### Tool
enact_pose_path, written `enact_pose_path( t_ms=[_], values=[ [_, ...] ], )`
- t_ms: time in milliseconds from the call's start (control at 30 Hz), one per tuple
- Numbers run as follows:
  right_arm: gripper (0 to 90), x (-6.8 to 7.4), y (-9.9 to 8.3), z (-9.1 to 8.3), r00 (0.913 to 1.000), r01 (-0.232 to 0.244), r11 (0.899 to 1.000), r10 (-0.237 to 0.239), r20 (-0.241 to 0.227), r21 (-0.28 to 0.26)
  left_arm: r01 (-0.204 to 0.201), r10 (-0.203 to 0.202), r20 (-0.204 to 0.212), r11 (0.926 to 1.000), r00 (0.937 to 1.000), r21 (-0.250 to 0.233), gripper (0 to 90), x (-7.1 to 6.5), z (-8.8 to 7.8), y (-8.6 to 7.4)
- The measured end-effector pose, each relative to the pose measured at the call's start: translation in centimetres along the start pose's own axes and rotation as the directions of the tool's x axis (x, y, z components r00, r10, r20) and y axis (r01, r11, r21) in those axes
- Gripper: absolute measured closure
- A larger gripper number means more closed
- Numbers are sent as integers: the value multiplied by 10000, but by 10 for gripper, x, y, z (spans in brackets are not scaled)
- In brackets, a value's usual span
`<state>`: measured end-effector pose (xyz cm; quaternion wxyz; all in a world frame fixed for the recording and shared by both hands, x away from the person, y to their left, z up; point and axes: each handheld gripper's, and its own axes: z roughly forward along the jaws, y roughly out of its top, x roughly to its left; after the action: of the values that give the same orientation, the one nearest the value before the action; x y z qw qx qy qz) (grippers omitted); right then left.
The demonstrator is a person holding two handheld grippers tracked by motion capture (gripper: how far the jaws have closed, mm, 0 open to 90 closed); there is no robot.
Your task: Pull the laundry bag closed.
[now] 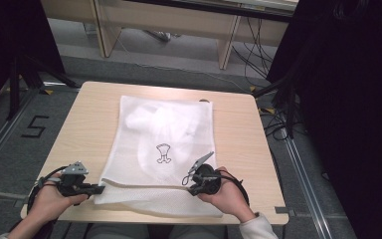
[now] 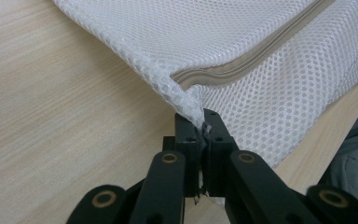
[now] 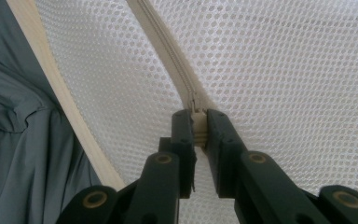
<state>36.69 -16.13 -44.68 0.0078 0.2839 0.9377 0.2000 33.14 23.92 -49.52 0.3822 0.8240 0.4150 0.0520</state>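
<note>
The table (image 1: 94, 107) is a light wooden surface, and the white mesh laundry bag (image 1: 179, 124) lies flat on it, from near the far edge down to the near edge, a little right of the middle. Inside the bag there is a white garment (image 1: 151, 122) with a small dark drawing, mostly in the far half.

The zipper (image 3: 165, 42) runs along the bag close to the near edge of the surface. In the right gripper view the teeth beyond the slider look joined, so I judge this part is already closed. How much of the zipper behind the slider is open, I cannot tell, so the rest of the work is not clear: probably the slider must travel along the near edge, while the corner is held tight.

The left hand (image 1: 54, 196) lies low at the near left corner of the surface, its gripper pointing to the right. The left gripper (image 2: 200, 122) is closed on the near left corner of the bag, where the zipper tape ends; mesh is pinched between the jaws.

The right hand (image 1: 229, 194) rests on the bag near the near edge, right of the middle, turned toward the left. The right gripper (image 3: 196, 122) is closed on the zipper pull (image 3: 198, 126), a small pale tab clamped between the jaws.
</note>
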Motion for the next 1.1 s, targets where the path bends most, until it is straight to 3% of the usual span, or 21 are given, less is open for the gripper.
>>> enact_pose_path(
  t_ms=[133, 433, 500, 633, 800, 1100],
  values=[
    [823, 0, 0, -2, 9997, 156, 9998, -158, 159, 131, -129, 128, 44, 9997, 9999, 187, 863, 1, -1, 1],
    [823, -2, -2, -4, 10000, 82, 9998, -83, 44, 154, 106, -106, 69, 9999, 9999, -23, 862, 0, -1, 1],
    [823, -3, -3, -3, 9993, 252, 9993, -260, 268, 278, 2, -3, -50, 10000, 10000, -26, 863, 2, -2, 0],
    [823, -3, -6, -4, 10000, 1, 9998, -2, 71, 215, -30, 30, -11, 9999, 10000, 159, 863, 3, -3, 1],
    [822, -4, -6, -4, 9999, 23, 9997, -26, 103, 257, 15, -15, -51, 10000, 10000, -29, 863, 2, -2, 0],
    [822, -7, -10, -5, 9997, -24, 9992, 15, 228, 399, 3, -3, -22, 9999, 10000, 139, 863, 4, -4, 1]
  ],
)
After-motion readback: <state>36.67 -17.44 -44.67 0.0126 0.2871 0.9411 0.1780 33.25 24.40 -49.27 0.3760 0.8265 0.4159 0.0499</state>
